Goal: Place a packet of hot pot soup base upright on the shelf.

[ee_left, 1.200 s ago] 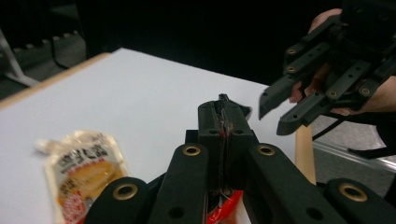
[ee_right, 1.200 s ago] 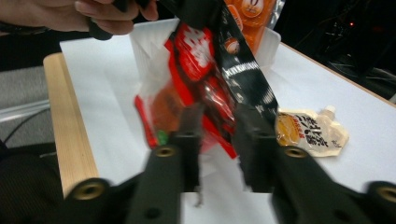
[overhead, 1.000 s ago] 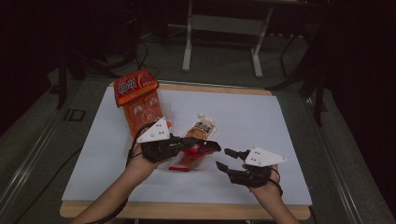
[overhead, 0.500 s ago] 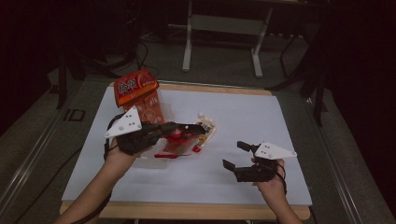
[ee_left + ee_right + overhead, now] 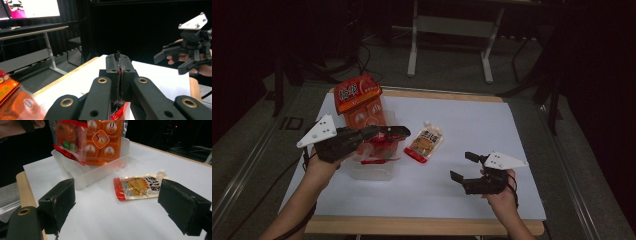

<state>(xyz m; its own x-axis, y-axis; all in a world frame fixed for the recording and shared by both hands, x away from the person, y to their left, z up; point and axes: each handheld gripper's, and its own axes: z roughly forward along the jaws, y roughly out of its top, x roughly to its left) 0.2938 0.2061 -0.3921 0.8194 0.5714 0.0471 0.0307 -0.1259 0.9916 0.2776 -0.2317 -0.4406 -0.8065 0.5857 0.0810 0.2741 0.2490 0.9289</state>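
My left gripper [image 5: 403, 133] is shut on the top edge of a red snack packet [image 5: 381, 146], which hangs over a clear plastic tub [image 5: 373, 171] at the table's left. In the left gripper view the jaws [image 5: 118, 58] pinch the thin packet edge [image 5: 119, 111]. An orange snack bag [image 5: 358, 98] stands in the tub's far end. A spouted pouch [image 5: 425, 143] lies flat to the right of the tub. My right gripper [image 5: 462, 166] hovers near the front right; its jaws [image 5: 120, 202] have just been opening, with nothing between them, and they face the pouch [image 5: 140, 186] and the tub [image 5: 95, 171].
White paper [image 5: 472, 125] covers the wooden table, whose front edge [image 5: 422, 226] is close to my forearms. A metal stand [image 5: 449, 30] is on the dark floor behind the table. Bare paper lies between the pouch and the right gripper.
The left gripper carried the red packet leftward from the table's middle to over the clear tub. The right gripper's jaws spread wider and the hand stayed nearly in place.
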